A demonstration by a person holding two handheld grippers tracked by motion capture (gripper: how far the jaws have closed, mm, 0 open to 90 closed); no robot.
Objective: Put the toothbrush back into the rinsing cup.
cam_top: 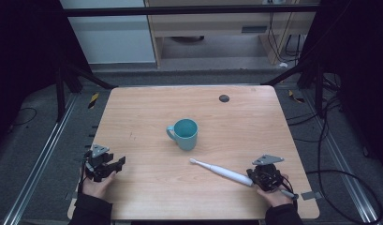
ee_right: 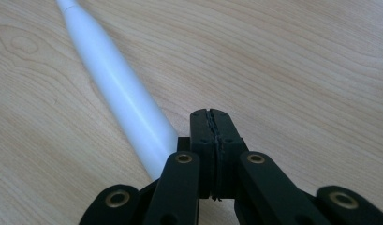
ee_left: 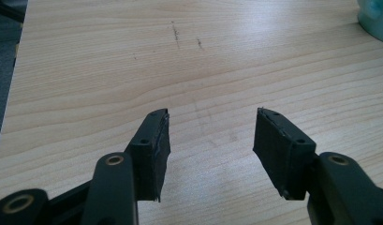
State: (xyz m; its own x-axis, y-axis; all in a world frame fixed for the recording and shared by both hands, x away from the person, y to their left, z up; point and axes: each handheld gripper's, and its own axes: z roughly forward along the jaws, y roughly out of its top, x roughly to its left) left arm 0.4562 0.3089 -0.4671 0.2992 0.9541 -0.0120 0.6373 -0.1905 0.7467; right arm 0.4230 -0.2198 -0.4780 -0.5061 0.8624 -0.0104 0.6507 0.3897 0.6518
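The white electric toothbrush point(cam_top: 222, 171) lies flat on the wooden bench point(cam_top: 147, 117), slanted, with its small brush head toward the teal mug point(cam_top: 184, 133) and its thick handle end toward the near right corner. The head sits just in front of and to the right of the mug, apart from it.

At the handle end is the right gripper point(cam_top: 263, 177), held in the person's right hand point(cam_top: 273, 194) near the bench's front edge, farther from the mug than any part of the brush. In the right gripper view its two black jaws are pressed fully together, pad against pad, with nothing between them; the toothbrush point(ee_right: 121, 93) runs away from the mug-side flank of the jaws, its handle end just beside them rather than in their grip. Whether the jaw's outer side touches the handle I cannot tell.

The mug stands upright near the middle of the bench, its handle turned to the left.

The left gripper point(cam_top: 107, 166) is well to the left of the mug, near the bench's front left edge, in the left hand point(cam_top: 98, 185). In the left gripper view its jaws stand wide apart over bare wood point(ee_left: 133, 70), holding nothing, and a sliver of the mug point(ee_left: 376, 18) shows at the upper right corner.

A small dark round disc point(cam_top: 224, 98) lies on the bench beyond the mug, toward the far right.
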